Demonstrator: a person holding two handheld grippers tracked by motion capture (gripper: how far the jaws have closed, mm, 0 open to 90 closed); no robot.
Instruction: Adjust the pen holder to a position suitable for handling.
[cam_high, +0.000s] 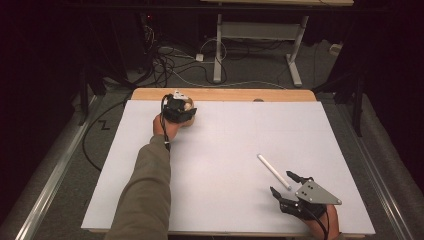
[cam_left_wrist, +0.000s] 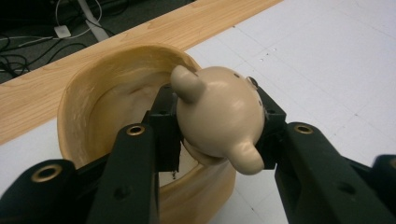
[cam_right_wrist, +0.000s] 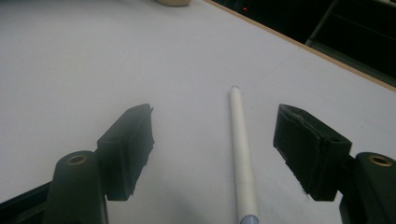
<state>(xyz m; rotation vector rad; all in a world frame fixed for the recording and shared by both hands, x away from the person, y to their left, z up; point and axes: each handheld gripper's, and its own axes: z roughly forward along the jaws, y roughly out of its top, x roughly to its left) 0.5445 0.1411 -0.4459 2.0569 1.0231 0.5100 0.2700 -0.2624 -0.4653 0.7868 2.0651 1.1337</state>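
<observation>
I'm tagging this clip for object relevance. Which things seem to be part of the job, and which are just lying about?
In play, judging by the tools:
- beige round-eared figurine, clamped in the left tool over the bowl
- wooden bowl, at the table's far edge
- white stick, lying between the open right tool's jaws

Just lying about:
- cables on the floor
- white table frame behind

A white sheet (cam_high: 225, 165) covers a table whose light wood edge (cam_high: 225, 94) shows along the far side. A pale yellowish-tan bowl (cam_left_wrist: 84, 93) with a glossy wall sits at the far left. Above it is a beige rounded figure (cam_left_wrist: 217, 119) with small dark dots. A plain white tube (cam_right_wrist: 243, 154) lies on the sheet. Both grippers have black jaws with brass-coloured rivets; the right gripper (cam_high: 284, 184) carries a grey plate. A sleeve (cam_high: 145, 195) is olive-tan. The floor is dark grey.
</observation>
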